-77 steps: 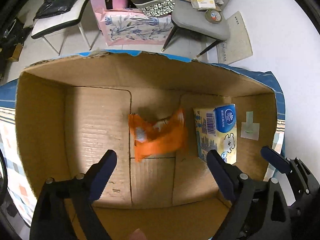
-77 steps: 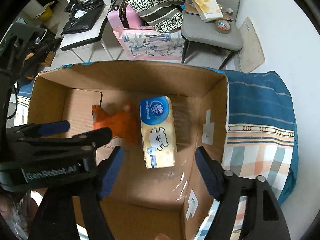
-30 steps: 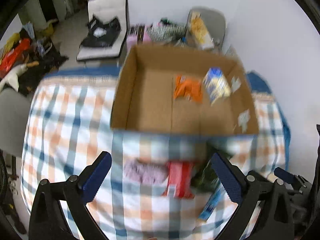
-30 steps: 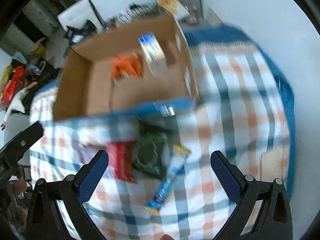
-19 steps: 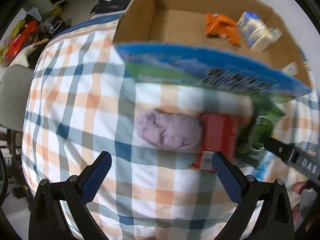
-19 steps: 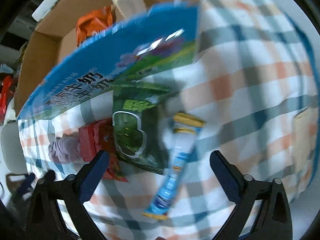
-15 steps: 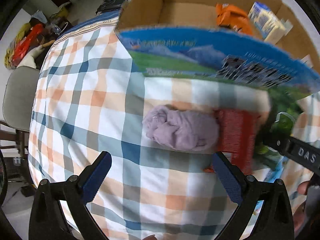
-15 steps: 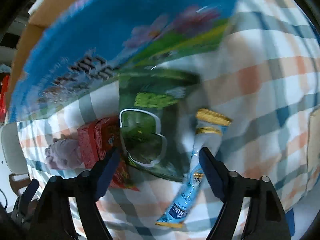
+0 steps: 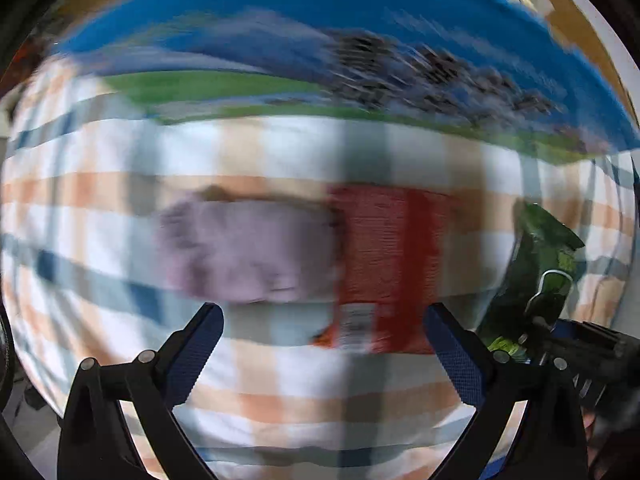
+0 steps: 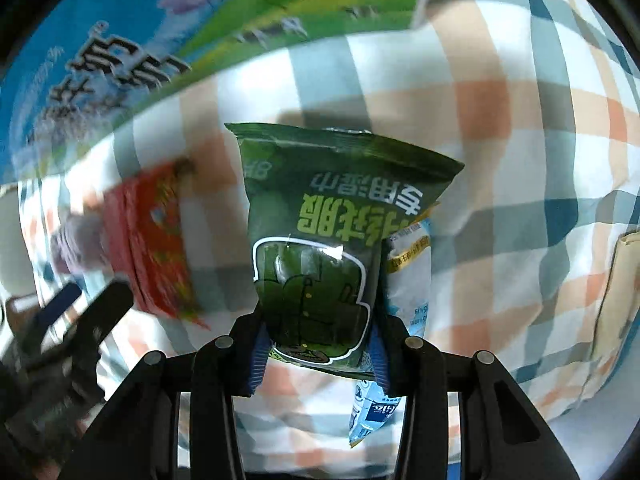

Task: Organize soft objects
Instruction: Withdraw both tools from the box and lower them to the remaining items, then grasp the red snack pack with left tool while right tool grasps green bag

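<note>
The right gripper (image 10: 316,354) clamps the green pack (image 10: 320,248) between its jaws, ready for lifting. The left gripper (image 9: 320,344) is spread wide, approaching the purple cloth (image 9: 248,256) just ahead.

one purple cloth (image 9: 248,258), three packets (image 10: 316,248), one box (image 9: 304,40)

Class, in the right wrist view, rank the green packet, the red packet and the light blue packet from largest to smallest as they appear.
1. green packet, though it sits nearest the camera, clamped in the right hand-held gripper, which inflates it.
2. red packet, blurred.
3. light blue packet, partly hidden behind the green one, so its rank is unsure.
</note>
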Tool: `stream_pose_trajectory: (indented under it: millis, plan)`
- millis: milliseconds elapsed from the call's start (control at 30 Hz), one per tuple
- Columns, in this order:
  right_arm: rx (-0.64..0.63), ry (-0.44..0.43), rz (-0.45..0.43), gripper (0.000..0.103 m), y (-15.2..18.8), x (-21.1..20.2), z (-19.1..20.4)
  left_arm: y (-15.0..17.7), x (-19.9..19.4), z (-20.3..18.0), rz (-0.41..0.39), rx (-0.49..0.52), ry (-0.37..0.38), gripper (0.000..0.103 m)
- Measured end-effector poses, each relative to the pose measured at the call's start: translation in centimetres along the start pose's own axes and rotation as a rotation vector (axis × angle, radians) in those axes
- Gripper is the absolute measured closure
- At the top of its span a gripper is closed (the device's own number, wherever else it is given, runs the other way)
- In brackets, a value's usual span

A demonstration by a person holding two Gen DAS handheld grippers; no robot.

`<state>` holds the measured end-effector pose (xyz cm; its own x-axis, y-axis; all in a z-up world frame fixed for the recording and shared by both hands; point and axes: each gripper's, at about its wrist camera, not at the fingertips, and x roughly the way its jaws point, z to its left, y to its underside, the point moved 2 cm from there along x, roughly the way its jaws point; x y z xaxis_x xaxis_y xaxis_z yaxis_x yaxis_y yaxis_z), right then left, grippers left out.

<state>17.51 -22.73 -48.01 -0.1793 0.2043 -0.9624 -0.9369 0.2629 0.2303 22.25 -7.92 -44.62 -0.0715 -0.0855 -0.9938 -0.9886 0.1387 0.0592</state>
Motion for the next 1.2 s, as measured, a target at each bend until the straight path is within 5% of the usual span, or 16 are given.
stream_pose_trajectory:
  millis: [133, 167, 300, 700, 900, 1133, 1200]
  plan:
    - [-0.008, -0.008, 0.001, 0.057, -0.3, 0.5, -0.3, -1.4, 1.9, -2.0, 0.03, 0.027, -0.018, 0.013]
    - [-0.005, -0.015, -0.002, 0.056, -0.3, 0.6, -0.4, -1.7, 2.3, -2.1, 0.035, 0.023, -0.017, 0.029]
    - [0.0, -0.014, -0.012, 0.056, 0.1, 0.9, -0.6, -1.1, 2.3, -2.7, 0.026, 0.04, -0.024, 0.049]
    - [-0.192, -0.002, 0.127, 0.057, 5.5, 3.7, 3.5, 8.2, 2.9, -2.0, 0.09, 0.072, -0.125, 0.051]
    - [-0.223, 0.054, 0.106, 0.055, 6.3, 4.5, 4.3, 7.0, 5.2, -2.6, 0.106, 0.09, -0.146, 0.046]
    - [-0.177, 0.001, 0.085, 0.054, 7.0, 2.7, 2.4, 7.5, 4.3, -0.7, 0.104, 0.058, -0.107, 0.046]
    - [-0.176, -0.006, 0.076, 0.039, 7.6, 2.2, 2.1, 7.7, 4.3, -0.5, 0.121, 0.067, -0.11, 0.046]
